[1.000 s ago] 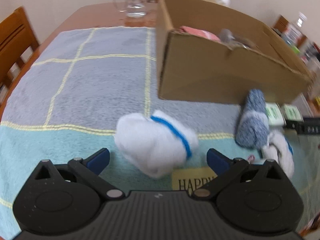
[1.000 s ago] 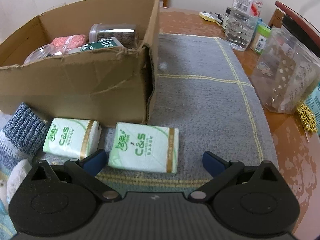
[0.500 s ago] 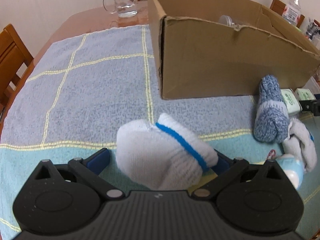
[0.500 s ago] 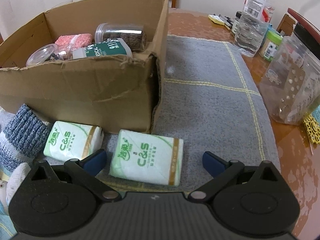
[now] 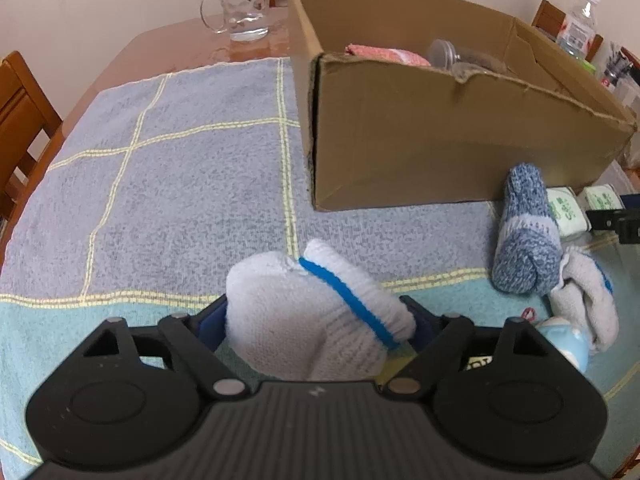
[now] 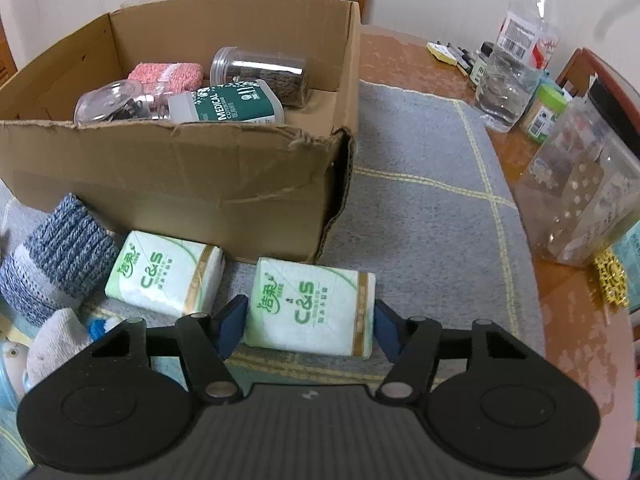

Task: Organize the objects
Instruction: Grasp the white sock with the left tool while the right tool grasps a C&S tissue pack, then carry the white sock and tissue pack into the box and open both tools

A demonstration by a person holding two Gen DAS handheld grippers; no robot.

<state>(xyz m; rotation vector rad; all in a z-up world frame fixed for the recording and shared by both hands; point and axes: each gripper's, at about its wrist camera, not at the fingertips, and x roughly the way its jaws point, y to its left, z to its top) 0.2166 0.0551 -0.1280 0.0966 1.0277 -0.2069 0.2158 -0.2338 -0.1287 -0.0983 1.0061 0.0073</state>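
A rolled white sock with a blue stripe (image 5: 288,312) lies on the towel between the blue pads of my left gripper (image 5: 316,320). Its jaws are closing and both pads touch the sock's sides. My right gripper (image 6: 310,322) is shut on a green-printed tissue pack (image 6: 308,304), one pad at each end. A second tissue pack (image 6: 164,280) lies to its left. Behind both stands the open cardboard box (image 6: 180,168) holding jars, a green bottle and a pink cloth. A blue knit sock roll (image 5: 524,236) and another white sock (image 5: 584,300) lie in front of the box (image 5: 440,140).
A checked grey and teal towel (image 5: 180,200) covers the wooden table. A glass mug (image 5: 240,16) stands at the far left. A water bottle (image 6: 516,56), a green-lidded jar (image 6: 546,114) and a clear plastic container (image 6: 580,192) stand on the right. A chair (image 5: 20,120) is on the left.
Both grippers came forward over their objects and closed. The left pads now touch the white sock, and the right pads now clamp the tissue pack.
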